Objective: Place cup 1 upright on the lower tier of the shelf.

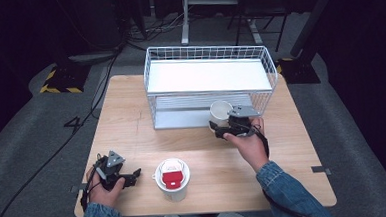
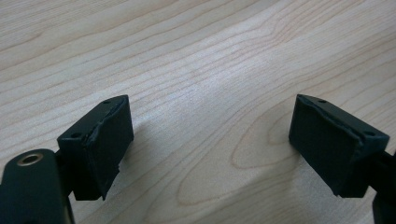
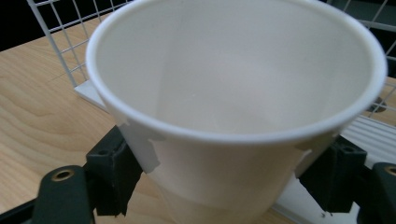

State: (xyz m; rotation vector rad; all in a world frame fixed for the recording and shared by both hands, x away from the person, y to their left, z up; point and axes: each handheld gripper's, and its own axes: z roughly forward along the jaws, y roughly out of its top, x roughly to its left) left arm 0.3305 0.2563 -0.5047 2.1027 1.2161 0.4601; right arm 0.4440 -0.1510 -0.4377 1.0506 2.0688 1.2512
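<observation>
Beside the wire rack (image 1: pixel 209 82), right claw (image 1: pixel 227 126) grips white cup (image 1: pixel 220 112).

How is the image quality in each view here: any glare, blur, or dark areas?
High view: the wire rack's white top shelf is blown out, and the room around the table is nearly black. Left gripper view: sharp wood grain, soft shadows beside the open left claw. Right gripper view: the white cup is very close, evenly lit, its rim slightly soft at right.

Overhead light brightens the table (image 1: pixel 131 121); surroundings stay dark. Glare whitens the shelf top (image 1: pixel 207 75). The white cup (image 3: pixel 233 93) appears soft, slightly blurred close up.
</observation>
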